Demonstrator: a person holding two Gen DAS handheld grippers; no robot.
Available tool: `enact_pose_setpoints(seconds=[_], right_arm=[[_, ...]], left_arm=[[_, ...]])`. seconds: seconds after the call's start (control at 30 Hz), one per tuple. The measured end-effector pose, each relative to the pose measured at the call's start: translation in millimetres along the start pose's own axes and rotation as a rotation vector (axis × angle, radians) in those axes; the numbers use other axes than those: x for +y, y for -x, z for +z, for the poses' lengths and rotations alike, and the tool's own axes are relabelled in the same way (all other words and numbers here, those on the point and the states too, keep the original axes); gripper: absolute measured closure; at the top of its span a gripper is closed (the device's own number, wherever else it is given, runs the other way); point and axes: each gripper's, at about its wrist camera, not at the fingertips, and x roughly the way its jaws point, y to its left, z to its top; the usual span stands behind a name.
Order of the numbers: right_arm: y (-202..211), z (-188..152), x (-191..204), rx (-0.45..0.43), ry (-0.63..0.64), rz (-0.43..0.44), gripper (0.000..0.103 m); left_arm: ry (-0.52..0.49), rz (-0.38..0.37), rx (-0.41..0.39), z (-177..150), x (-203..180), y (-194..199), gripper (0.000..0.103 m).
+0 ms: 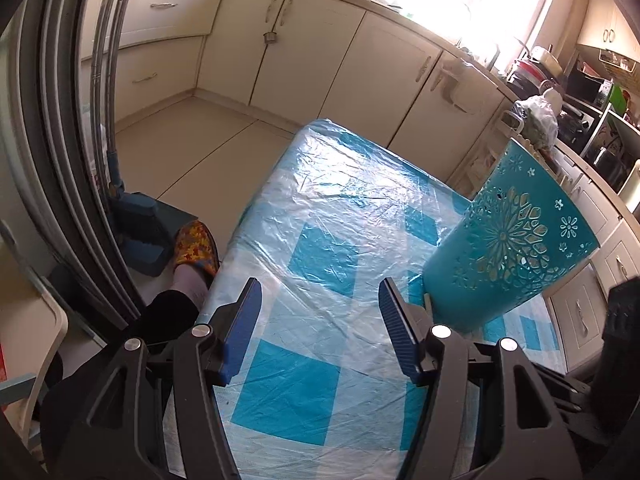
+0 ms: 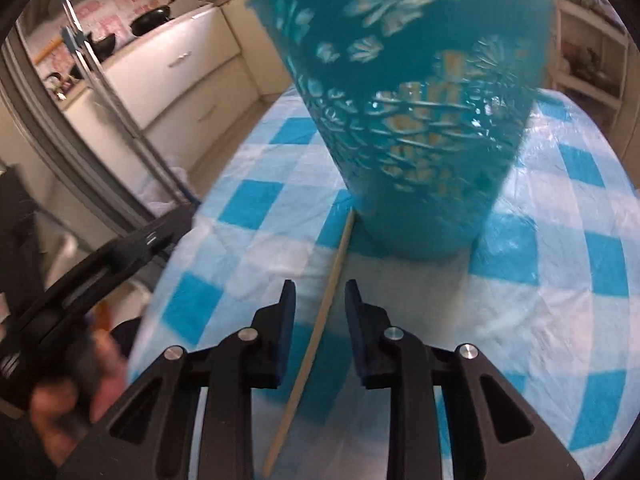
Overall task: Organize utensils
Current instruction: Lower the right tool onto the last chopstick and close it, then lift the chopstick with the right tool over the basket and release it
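Observation:
A teal cutout-patterned holder (image 2: pixel 416 120) stands on the blue-and-white checked table (image 2: pixel 260 200). It also shows at the right of the left wrist view (image 1: pixel 508 240). A thin wooden stick (image 2: pixel 316 328) lies on the cloth, one end at the holder's base, the rest running back between my right gripper's fingers. My right gripper (image 2: pixel 320 308) is open, straddling the stick just above the cloth, not gripping it. My left gripper (image 1: pixel 320 304) is open and empty over the table, left of the holder. It also shows at the left edge of the right wrist view (image 2: pixel 120 248).
The plastic-covered table (image 1: pixel 340 200) ends at a rounded far edge. Cream kitchen cabinets (image 1: pixel 312 48) line the far wall. A slippered foot (image 1: pixel 196 248) and a dustpan (image 1: pixel 140 236) are on the floor at the left. A cluttered counter (image 1: pixel 560 92) stands at the right.

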Motion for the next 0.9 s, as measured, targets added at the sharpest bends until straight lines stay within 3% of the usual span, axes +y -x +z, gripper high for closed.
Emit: enact_pose_setpoints(seconds=[0.1, 0.17, 0.23, 0.33, 0.4, 0.5, 0.6, 0.67, 0.77, 0.9], right_arm=[[-18, 7, 13, -0.004, 0.044, -0.082, 0.077], [-30, 5, 18, 0.016, 0.082, -0.134, 0.090], [-30, -1, 22, -0.004, 0.145, -0.173, 0.096], [-17, -7, 24, 0.012, 0.180, -0.131, 0.097], [13, -8, 23, -0.024, 0.166, -0.030, 0.097], [77, -1, 30, -0.158, 0.132, 0.144, 0.097], [151, 31, 31, -0.407, 0.134, 0.231, 0.097], [185, 60, 25, -0.567, 0.127, 0.232, 0.097], [203, 99, 15, -0.751, 0.108, 0.176, 0.097], [179, 138, -6, -0.836, 0.039, 0.074, 0.097]], left_arm=[[0.016, -0.001, 0.008, -3, 6, -2, 0.045], [0.031, -0.002, 0.012, -4, 11, -4, 0.045], [0.037, -0.001, 0.012, -4, 13, -4, 0.045], [0.048, -0.002, 0.014, -6, 16, -6, 0.045], [0.052, -0.006, 0.008, -6, 17, -5, 0.045], [0.043, -0.004, 0.012, -7, 16, -7, 0.045], [0.022, 0.002, 0.015, -8, 13, -7, 0.045], [0.009, 0.006, 0.014, -9, 10, -7, 0.045], [0.003, 0.009, 0.013, -10, 9, -8, 0.045], [-0.004, 0.010, 0.008, -11, 7, -7, 0.045]])
